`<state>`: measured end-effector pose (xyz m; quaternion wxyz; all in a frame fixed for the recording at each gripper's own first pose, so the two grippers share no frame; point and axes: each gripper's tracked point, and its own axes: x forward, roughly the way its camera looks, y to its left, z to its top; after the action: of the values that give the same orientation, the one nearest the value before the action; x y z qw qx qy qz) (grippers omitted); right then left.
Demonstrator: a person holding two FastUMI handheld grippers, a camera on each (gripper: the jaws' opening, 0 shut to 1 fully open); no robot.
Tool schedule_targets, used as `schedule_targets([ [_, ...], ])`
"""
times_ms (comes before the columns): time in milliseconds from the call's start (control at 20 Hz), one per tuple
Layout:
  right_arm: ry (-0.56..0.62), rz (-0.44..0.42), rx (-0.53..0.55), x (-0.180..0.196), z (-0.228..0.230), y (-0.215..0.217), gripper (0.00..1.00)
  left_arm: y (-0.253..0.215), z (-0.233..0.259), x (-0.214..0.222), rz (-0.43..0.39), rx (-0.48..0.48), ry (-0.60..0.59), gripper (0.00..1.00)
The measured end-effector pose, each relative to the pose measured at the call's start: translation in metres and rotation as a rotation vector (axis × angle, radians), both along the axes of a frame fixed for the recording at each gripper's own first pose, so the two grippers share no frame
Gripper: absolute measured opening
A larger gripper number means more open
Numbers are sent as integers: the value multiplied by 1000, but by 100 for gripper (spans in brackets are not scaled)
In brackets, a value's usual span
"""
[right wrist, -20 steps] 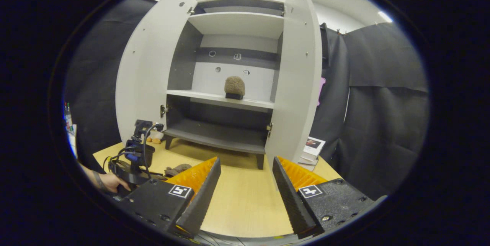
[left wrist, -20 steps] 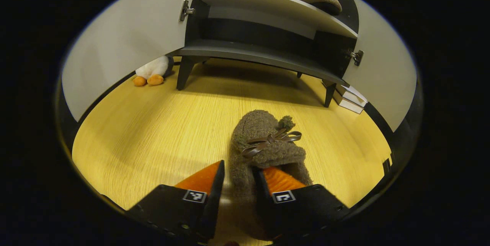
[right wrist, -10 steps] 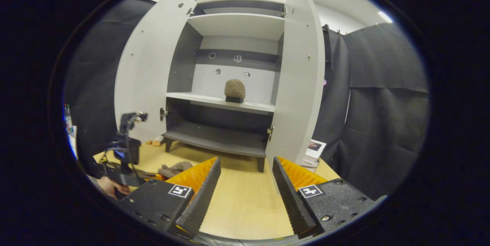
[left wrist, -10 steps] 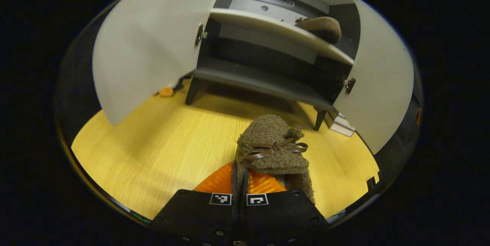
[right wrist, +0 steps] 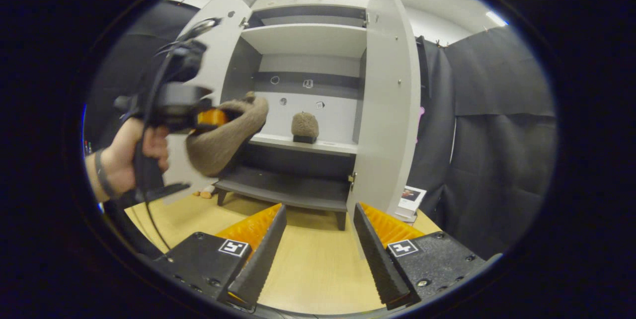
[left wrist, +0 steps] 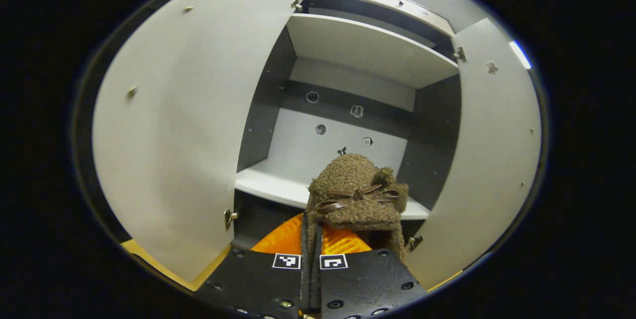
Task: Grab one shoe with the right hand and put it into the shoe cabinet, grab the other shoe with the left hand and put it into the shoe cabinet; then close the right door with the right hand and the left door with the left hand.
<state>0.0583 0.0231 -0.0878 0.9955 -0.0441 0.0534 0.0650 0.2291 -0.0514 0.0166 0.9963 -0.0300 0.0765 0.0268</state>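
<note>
Left hand-held gripper (left wrist: 311, 239) — fingers pressed together on the heel rim of the second shoe (left wrist: 355, 192), a fuzzy brown slipper with a ribbon bow. Gripping the thin rim at the back leaves the toe pointing forward at the shoe cabinet (left wrist: 348, 50), which suits sliding it in toe-first. In the left gripper view the slipper sits at 6 o'clock, in the air in front of the middle shelf (left wrist: 271, 185), not yet resting on anything.

Right gripper view: the same slipper hangs at 9 o'clock, toe aimed at the opening, carried by a person's hand (right wrist: 130, 152) on the left tool's grip. The first shoe (right wrist: 304, 126) already stands on the middle shelf, right of centre, toe outward — judged placed there so the left half stays free for its mate.

Right hand-held gripper (right wrist: 318, 239) — fingers spread wide, nothing between them, low over the desk (right wrist: 313, 264) at 6 o'clock. Likely parked back to keep the opening free for the other arm.

Left door (left wrist: 189, 125) and right door (right wrist: 390, 110) both swung wide, as they must be until both shoes are in. Closing steps not yet begun.
</note>
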Motion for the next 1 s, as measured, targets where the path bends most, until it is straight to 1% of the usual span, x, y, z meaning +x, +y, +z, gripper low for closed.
schedule_targets([
  [100,-1,-2,-5,-4,0,-1,88,-11,3,53,-8,-27,92,0],
  [200,16,1,-4,-6,-5,1,87,-12,-6,96,-16,9,183,0],
  [300,25,-5,-1,-7,-7,-3,87,-8,-25,125,-1,40,252,0],
  [450,36,-18,-4,-6,-10,-9,87,-3,-54,143,23,55,364,0],
  [500,41,-18,-2,-5,-11,-10,87,-2,-52,149,22,47,366,0],
  [550,50,-19,1,-4,-13,-12,87,-1,-50,156,25,59,366,0],
  [600,60,-19,4,-3,-16,-13,87,5,-53,159,43,77,397,12],
  [650,67,-21,5,-1,-18,-14,87,6,-60,159,49,79,440,0],
  [800,61,-29,4,1,-17,-14,87,3,-65,166,32,40,497,2],
  [850,58,-25,7,2,-16,-13,87,3,-66,166,27,38,511,4],
  [900,57,-22,8,4,-16,-12,87,3,-67,166,23,40,520,23],
  [950,57,-19,6,4,-16,-11,87,3,-68,167,22,43,524,15],
  [1000,58,-18,4,5,-17,-10,87,4,-67,168,24,49,522,31],
])
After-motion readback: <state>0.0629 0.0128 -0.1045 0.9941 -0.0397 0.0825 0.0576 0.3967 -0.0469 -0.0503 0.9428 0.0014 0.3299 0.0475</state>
